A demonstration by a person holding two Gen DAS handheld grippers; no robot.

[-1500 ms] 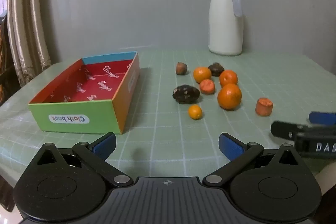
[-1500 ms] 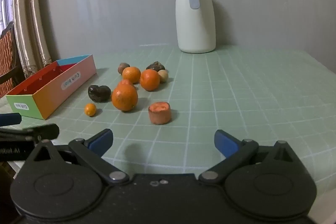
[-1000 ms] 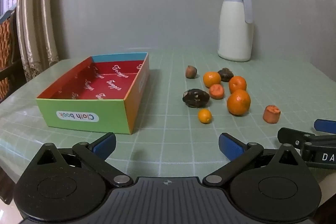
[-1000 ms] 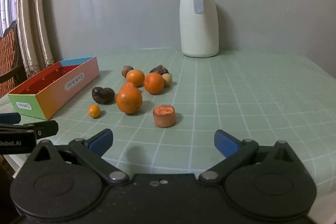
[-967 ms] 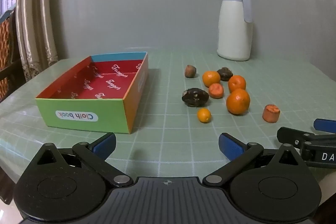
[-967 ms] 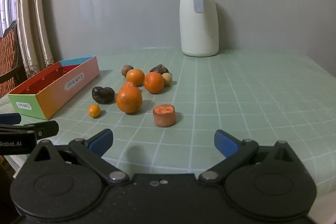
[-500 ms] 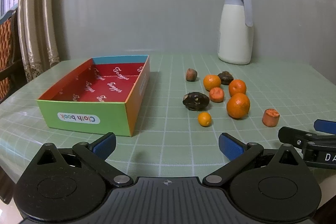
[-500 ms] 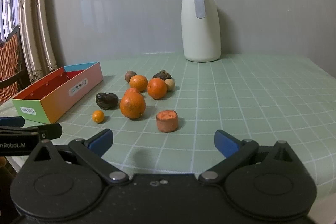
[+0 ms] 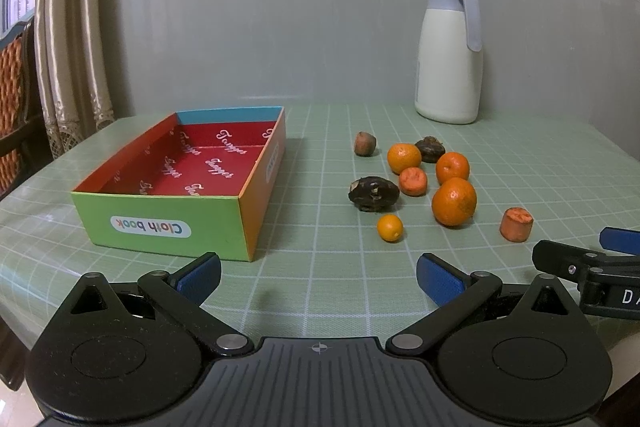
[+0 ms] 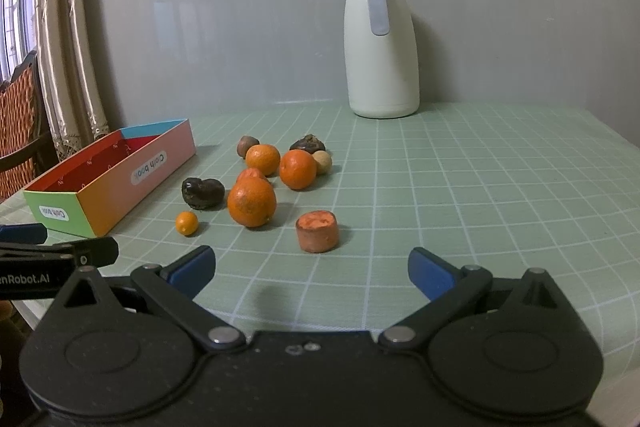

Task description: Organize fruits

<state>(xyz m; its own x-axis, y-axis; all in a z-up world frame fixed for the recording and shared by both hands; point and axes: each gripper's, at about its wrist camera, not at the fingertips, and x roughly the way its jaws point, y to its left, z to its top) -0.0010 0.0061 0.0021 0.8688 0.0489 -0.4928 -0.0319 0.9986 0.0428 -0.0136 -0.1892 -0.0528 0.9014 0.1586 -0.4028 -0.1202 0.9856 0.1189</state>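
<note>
Both the left hand-held gripper (image 9: 318, 277) and the right hand-held gripper (image 10: 310, 269) gape wide, gripping nothing, over the green grid-patterned desk (image 9: 540, 163). Glossy round oranges (image 10: 252, 202), wrinkled dark fruits (image 9: 374, 194) and a stubby matte carrot chunk (image 10: 317, 231) lie clustered right of the rectangular multicoloured cardboard box (image 9: 168, 223). A smooth cream jug (image 10: 380, 67) stands far behind.

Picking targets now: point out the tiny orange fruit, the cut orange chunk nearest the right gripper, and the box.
tiny orange fruit (image 9: 390, 227), left wrist view, middle of skin.
cut orange chunk (image 10: 317, 231), right wrist view, side wall.
box (image 9: 160, 223), left wrist view, green front wall.

Thermos jug (image 9: 448, 55), curtain (image 9: 68, 27), chair (image 10: 20, 131).
</note>
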